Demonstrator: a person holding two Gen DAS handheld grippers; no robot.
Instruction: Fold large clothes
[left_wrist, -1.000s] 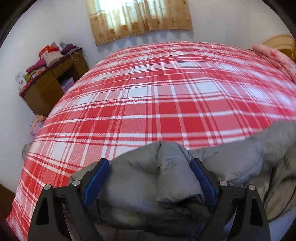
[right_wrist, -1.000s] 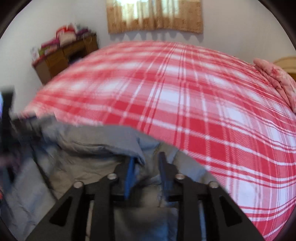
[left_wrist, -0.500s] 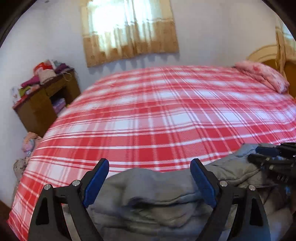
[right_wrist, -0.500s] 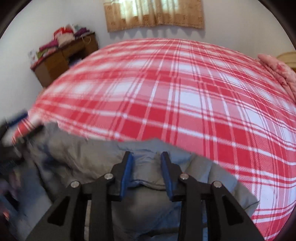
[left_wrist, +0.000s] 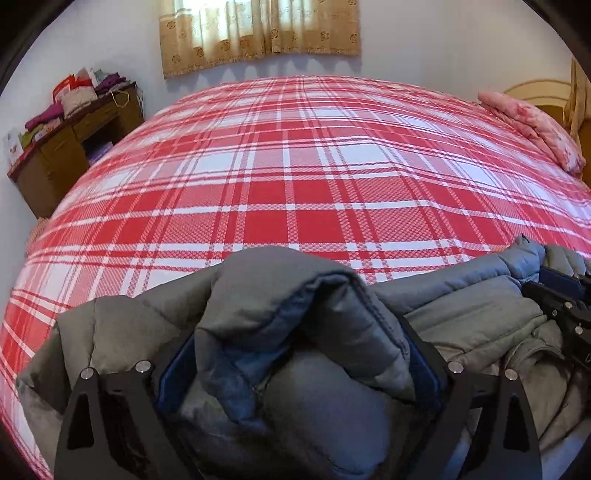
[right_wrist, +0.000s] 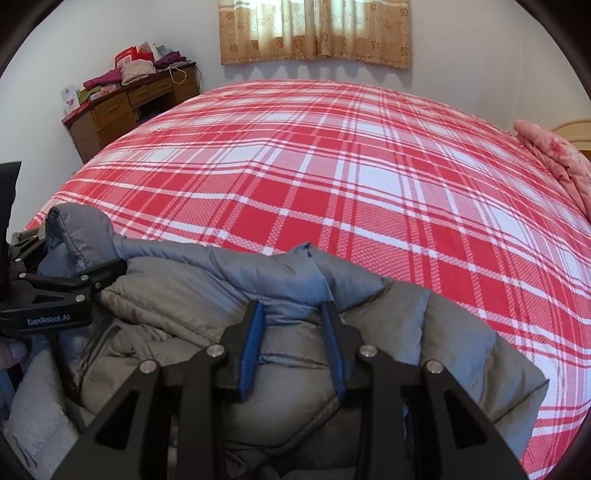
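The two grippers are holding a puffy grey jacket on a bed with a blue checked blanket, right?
Almost. Both the left gripper and the right gripper do hold the puffy grey jacket, but the bed's blanket is red and white checked, not blue. Both wrist views show it clearly.

Bed (left_wrist: 295, 177) fills both views, covered by red-and-white plaid sheet (right_wrist: 332, 177), smooth and flat. Grey puffy jacket (left_wrist: 303, 332) lies bunched along near edge of bed. Pink floral pillow (left_wrist: 535, 129) rests at far right end of bed, by pale wooden headboard (left_wrist: 535, 90). Rest of plaid surface bare between jacket and far edge.
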